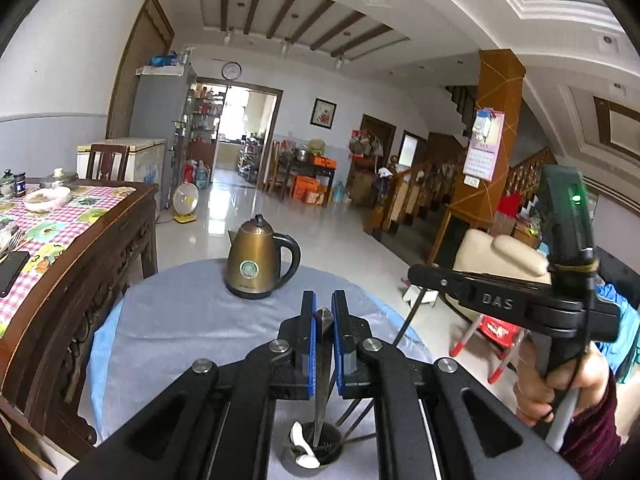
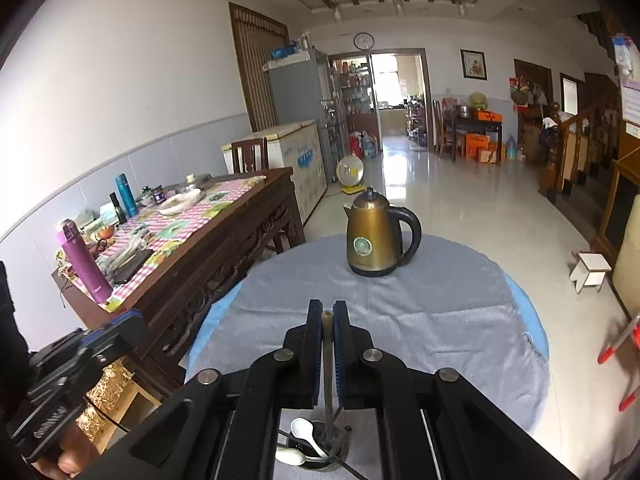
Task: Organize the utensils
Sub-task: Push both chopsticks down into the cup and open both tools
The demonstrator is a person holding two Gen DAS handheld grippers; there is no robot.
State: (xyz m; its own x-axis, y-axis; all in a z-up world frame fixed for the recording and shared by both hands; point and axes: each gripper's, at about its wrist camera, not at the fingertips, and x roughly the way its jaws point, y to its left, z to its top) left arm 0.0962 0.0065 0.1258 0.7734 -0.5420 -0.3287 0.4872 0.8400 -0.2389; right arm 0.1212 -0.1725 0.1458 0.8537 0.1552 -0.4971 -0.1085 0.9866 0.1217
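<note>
A dark round holder with two white spoons stood at the near edge of a round table under a grey cloth. The left gripper was clamped on a dark metal utensil whose tip hung in the holder. The right gripper pinched a slim stick-like utensil likewise. A brass kettle stood beyond. Both pieces seemed mid-transfer at the holder; any next move would need them kept upright.

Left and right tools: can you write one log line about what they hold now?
left tool: shut on chopstick | right tool: shut on chopstick | both above holder | spoons in holder
</note>
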